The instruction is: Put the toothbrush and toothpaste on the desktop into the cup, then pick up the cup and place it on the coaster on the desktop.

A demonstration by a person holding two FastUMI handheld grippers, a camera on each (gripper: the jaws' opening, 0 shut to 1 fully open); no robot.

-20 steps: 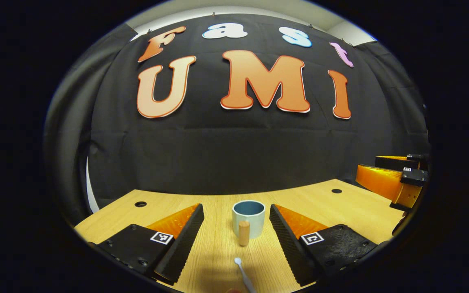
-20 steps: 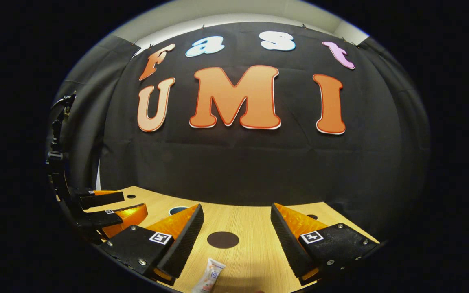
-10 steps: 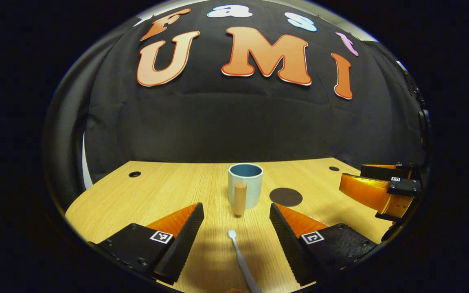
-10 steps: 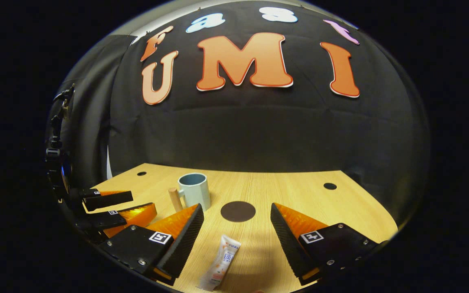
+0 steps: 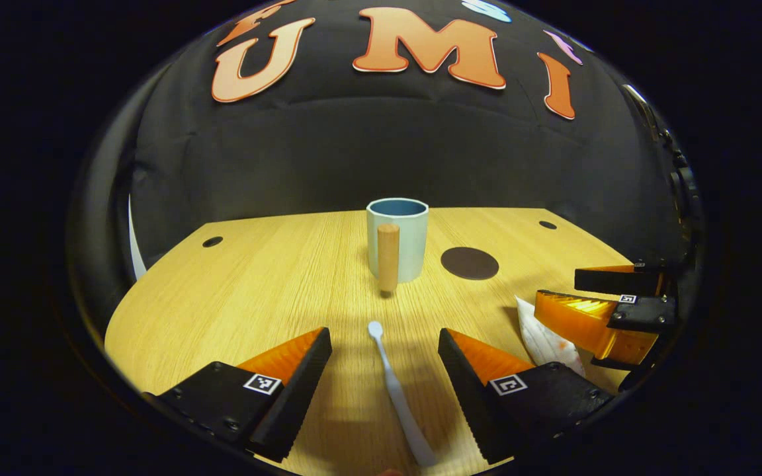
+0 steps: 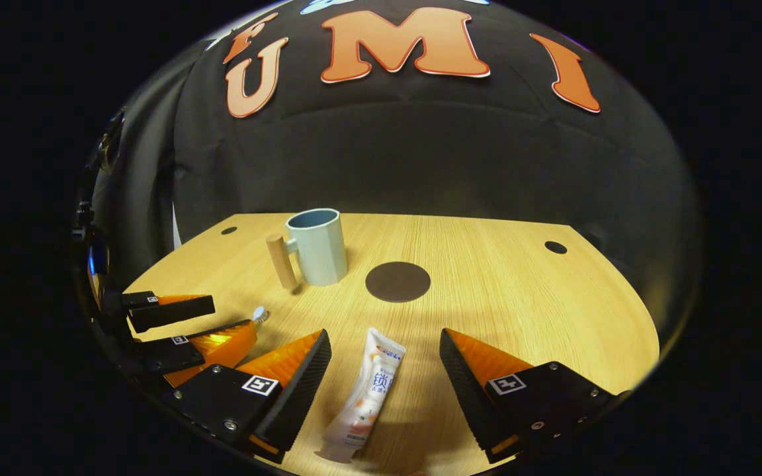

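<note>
A pale blue cup (image 5: pixel 397 237) with a wooden handle (image 5: pixel 387 256) stands upright mid-desk; the right gripper view has the cup (image 6: pixel 317 246) at left. The round dark coaster (image 5: pixel 469 262) lies just right of it, coaster (image 6: pixel 397 281). A white toothbrush (image 5: pixel 397 393) lies on the desk between the fingers of my open left gripper (image 5: pixel 385 344), head toward the cup. The white toothpaste tube (image 6: pixel 364 394) lies between the fingers of my open right gripper (image 6: pixel 385 344). Neither gripper touches its object. The right gripper (image 5: pixel 609 307) shows at the left view's right edge, over the tube (image 5: pixel 546 340).
The wooden desk (image 6: pixel 520 297) has small round holes near its back corners (image 5: pixel 212 242) (image 6: pixel 555 247). The black cloth wall rises directly behind the desk. The left gripper (image 6: pixel 186 327) sits at the left edge of the right gripper view, with the toothbrush head (image 6: pixel 260 313) beside it.
Both grippers have tilted downward and drawn back over the last second, so more desk shows. The toothbrush and toothpaste now lie fully between the open fingers.
</note>
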